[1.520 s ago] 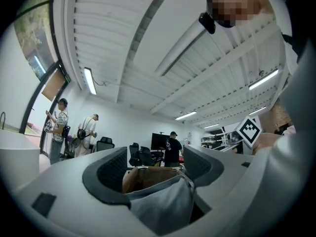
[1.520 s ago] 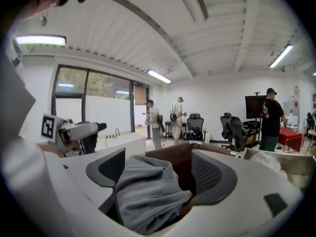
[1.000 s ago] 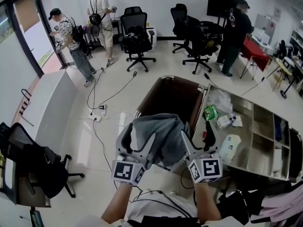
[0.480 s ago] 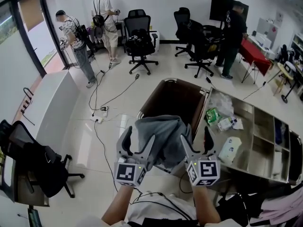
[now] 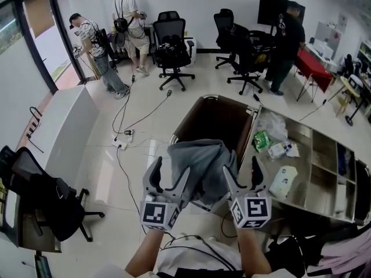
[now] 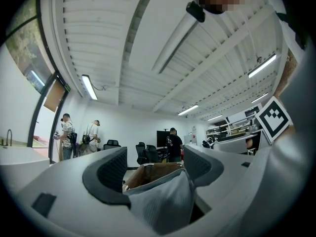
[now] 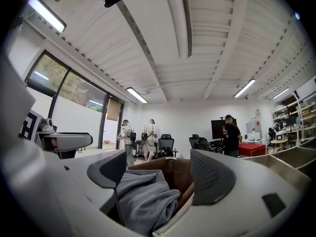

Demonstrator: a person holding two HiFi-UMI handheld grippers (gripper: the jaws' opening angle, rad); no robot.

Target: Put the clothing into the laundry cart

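Observation:
A grey garment [image 5: 197, 161] hangs bunched between my two grippers, over the near rim of the brown laundry cart [image 5: 211, 117]. My left gripper [image 5: 171, 169] has the cloth [image 6: 158, 201] filling the gap between its jaws and touching both. My right gripper [image 5: 240, 169] stands fairly wide. There the garment [image 7: 143, 201] lies against its left jaw only, and the cart's brown wall [image 7: 177, 174] shows in the gap beside its right jaw. The cart's open top [image 6: 153, 171] lies straight ahead of both grippers.
A steel shelf trolley [image 5: 313, 155] with packets and bags stands right of the cart. Cables and a power strip [image 5: 123, 143] lie on the floor to the left. Office chairs [image 5: 172, 45] and several people stand at the back. A black chair [image 5: 52, 207] is at near left.
Both grippers and the garment have shifted slightly right and toward the cart. The person by the door has stepped to the right.

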